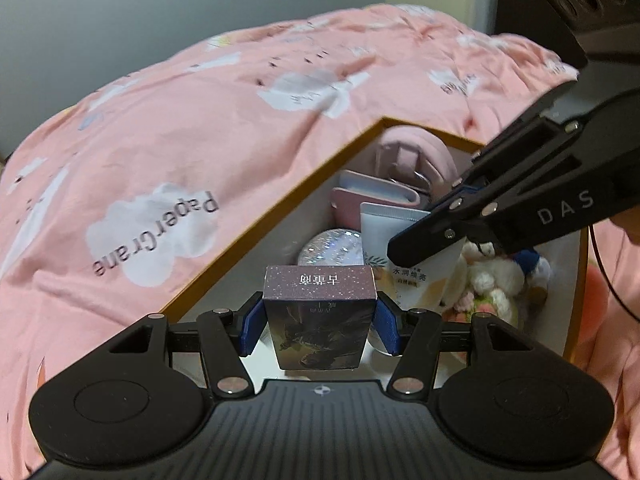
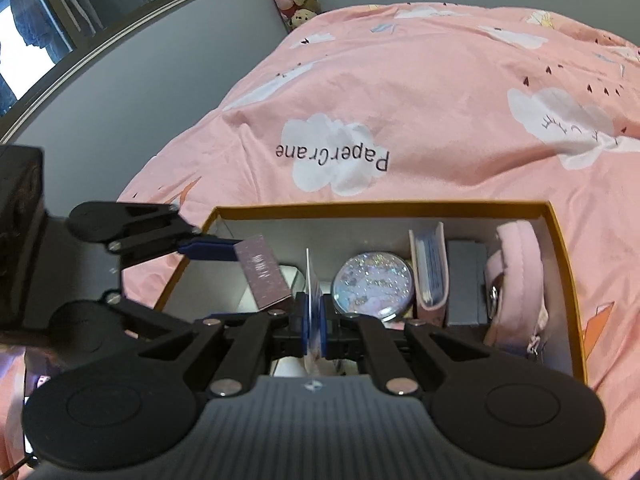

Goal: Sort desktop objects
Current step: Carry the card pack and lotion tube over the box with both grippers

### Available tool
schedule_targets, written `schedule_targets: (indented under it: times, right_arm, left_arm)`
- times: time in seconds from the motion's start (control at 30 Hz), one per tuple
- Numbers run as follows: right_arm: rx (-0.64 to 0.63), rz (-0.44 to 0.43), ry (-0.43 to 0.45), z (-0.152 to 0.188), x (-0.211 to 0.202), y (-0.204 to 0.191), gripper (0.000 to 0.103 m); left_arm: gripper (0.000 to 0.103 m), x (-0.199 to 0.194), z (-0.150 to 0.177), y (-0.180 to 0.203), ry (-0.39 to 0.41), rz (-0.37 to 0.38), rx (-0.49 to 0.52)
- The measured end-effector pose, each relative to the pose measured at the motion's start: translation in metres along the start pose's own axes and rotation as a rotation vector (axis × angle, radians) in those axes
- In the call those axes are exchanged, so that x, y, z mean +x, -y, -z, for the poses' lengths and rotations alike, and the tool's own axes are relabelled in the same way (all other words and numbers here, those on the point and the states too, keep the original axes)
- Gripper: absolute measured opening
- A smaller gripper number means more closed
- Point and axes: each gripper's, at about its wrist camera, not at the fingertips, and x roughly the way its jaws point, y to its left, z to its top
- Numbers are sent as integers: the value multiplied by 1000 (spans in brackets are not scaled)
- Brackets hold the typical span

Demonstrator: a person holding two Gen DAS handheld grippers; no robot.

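Left wrist view. Your left tool (image 1: 320,322) pinches a small dark box (image 1: 320,316) between its blue pads, held over the near end of the open storage box (image 1: 256,220), which sits on the bed's pink quilt (image 1: 200,120). Printed characters run across the small box's top, too small to read surely. Already inside lie a pink pouch (image 1: 404,152), a pink card holder (image 1: 372,196), a glitter disc (image 1: 332,246), a white tube (image 1: 404,240) and a plush toy (image 1: 492,276). Your right tool (image 1: 404,250) reaches in from the right onto the white tube; "DAS" reads on its arm. The quilt reads "PaperCrane", upside down.

Right wrist view. Your right tool (image 2: 314,324) is pressed together on the thin flat end of the white tube (image 2: 314,284), edge-on above the storage box (image 2: 560,248). The left tool (image 2: 224,250) carries the small dark box (image 2: 262,276) over the left end.

Judged progress: sorting seems well advanced; you have these two items left to set down.
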Motion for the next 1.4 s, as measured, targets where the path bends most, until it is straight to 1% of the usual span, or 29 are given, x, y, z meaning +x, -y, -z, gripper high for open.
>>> schedule_targets:
  times: [0.1, 0.2, 0.3, 0.43, 0.47, 0.5, 0.57, 0.7, 0.8, 0.87, 0.93, 1.0, 1.07, 1.13, 1.2, 1.27, 1.3, 1.37, 1.4]
  right_arm:
    - [9, 12, -8, 2, 2, 5, 4]
    - [16, 12, -5, 1, 2, 6, 3]
    - [4, 26, -6, 1, 3, 5, 3]
    - [7, 14, -32, 3, 9, 5, 4]
    - [5, 11, -38, 4, 10, 4, 7]
    - [6, 8, -44, 5, 11, 4, 8]
    - [9, 6, -39, 6, 9, 4, 9]
    - [38, 6, -15, 3, 1, 9, 10]
    - [55, 5, -9, 3, -2, 14, 13]
    - [65, -6, -18, 5, -2, 15, 19]
    - [72, -30, -29, 6, -1, 15, 22]
    - [64, -39, -36, 5, 2, 12, 23]
    - [47, -40, -40, 5, 4, 8, 27]
    - [33, -42, -50, 6, 5, 5, 28]
    - [24, -34, -61, 7, 8, 4, 28]
    - [8, -18, -71, 9, 10, 2, 28]
    - [1, -7, -81, 9, 12, 1, 26]
    - [-13, 5, -90, 11, 15, 1, 13]
    - [-15, 1, -97, 12, 17, 1, 11]
  left_arm:
    - [66, 9, 3, 4, -38, 32, 64]
    - [66, 11, 5, 10, -44, 34, 139]
    - [66, 10, 3, 14, -65, 38, 175]
    - [66, 7, 4, 15, -77, 33, 179]
    - [66, 6, 5, 16, -77, 29, 180]
    - [66, 5, 4, 17, -76, 27, 183]
    - [66, 5, 3, 20, -73, 29, 187]
    - [66, 9, 0, 25, -72, 61, 213]
    - [66, 13, 0, 26, -92, 78, 231]
    - [66, 14, 3, 25, -109, 84, 235]
    - [66, 15, 6, 24, -136, 91, 243]
    - [67, 14, 10, 24, -131, 86, 242]
    - [67, 13, 11, 23, -128, 80, 225]
    - [67, 12, 13, 24, -119, 76, 213]
    - [68, 9, 12, 25, -100, 70, 206]
    - [72, 6, 10, 26, -88, 65, 198]
    - [72, 6, 9, 27, -84, 61, 195]
    - [72, 4, 9, 31, -78, 54, 200]
    - [73, 3, 8, 33, -75, 50, 207]
